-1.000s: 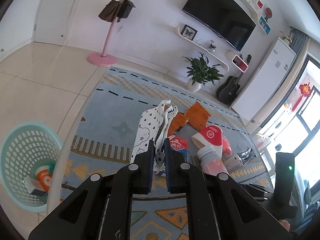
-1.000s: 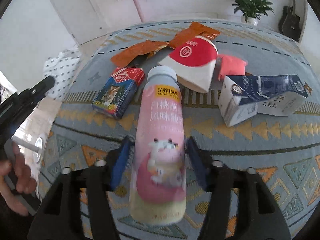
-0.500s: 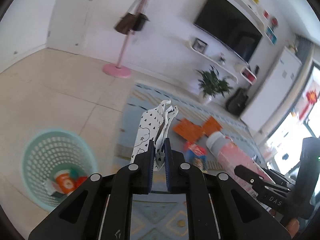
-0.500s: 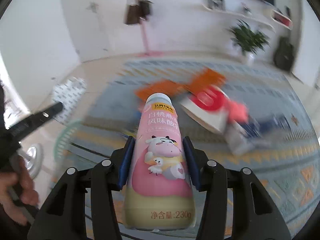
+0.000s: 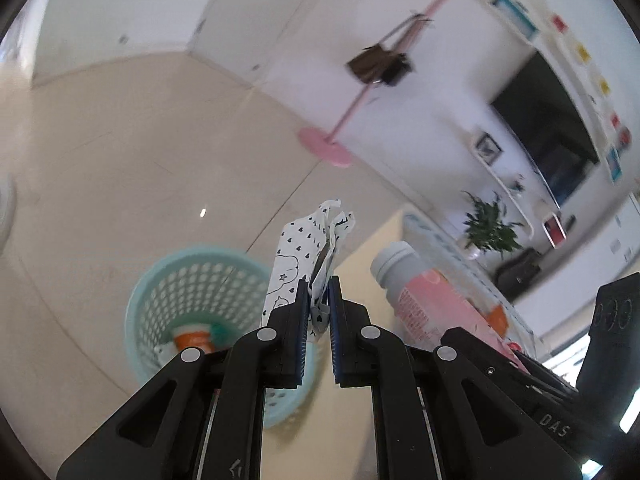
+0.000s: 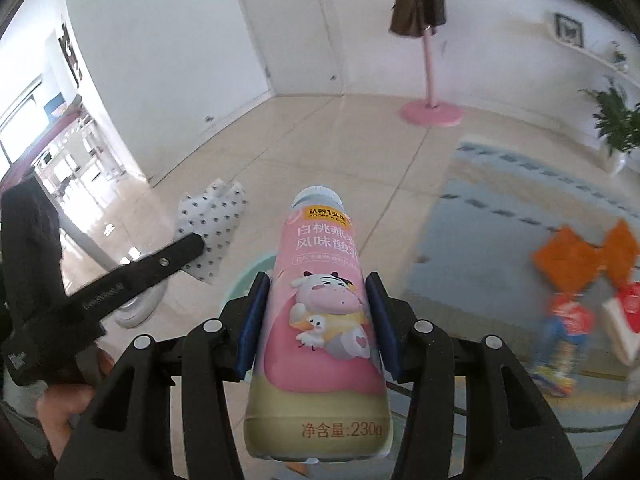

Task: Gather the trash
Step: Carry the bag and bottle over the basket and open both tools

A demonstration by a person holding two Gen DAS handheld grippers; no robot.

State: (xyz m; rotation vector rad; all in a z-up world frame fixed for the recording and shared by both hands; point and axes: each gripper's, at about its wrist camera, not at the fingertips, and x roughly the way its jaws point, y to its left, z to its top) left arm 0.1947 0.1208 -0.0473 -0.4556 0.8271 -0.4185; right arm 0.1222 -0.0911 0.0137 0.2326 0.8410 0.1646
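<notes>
My left gripper (image 5: 319, 300) is shut on a white wrapper with black hearts (image 5: 304, 248), held in the air above a teal basket (image 5: 192, 280) on the tiled floor. The basket holds an orange cup and other trash. My right gripper (image 6: 316, 320) is shut on a pink yogurt bottle (image 6: 320, 312), also held in the air; the bottle shows in the left wrist view (image 5: 424, 296) to the right of the wrapper. The wrapper (image 6: 212, 228) and left gripper (image 6: 188, 248) show at the left of the right wrist view. A sliver of the basket (image 6: 248, 280) shows behind the bottle.
A patterned rug (image 6: 500, 240) lies to the right with orange wrappers (image 6: 568, 260), a small carton (image 6: 564, 328) and a red-and-white pack (image 6: 624, 320). A pink coat stand (image 6: 430, 112) is by the wall. A white round base (image 6: 136, 308) stands at the left.
Both grippers have lifted and swung left, away from the rug and toward the teal basket, carrying the wrapper and the bottle. The basket now lies just below the wrapper.
</notes>
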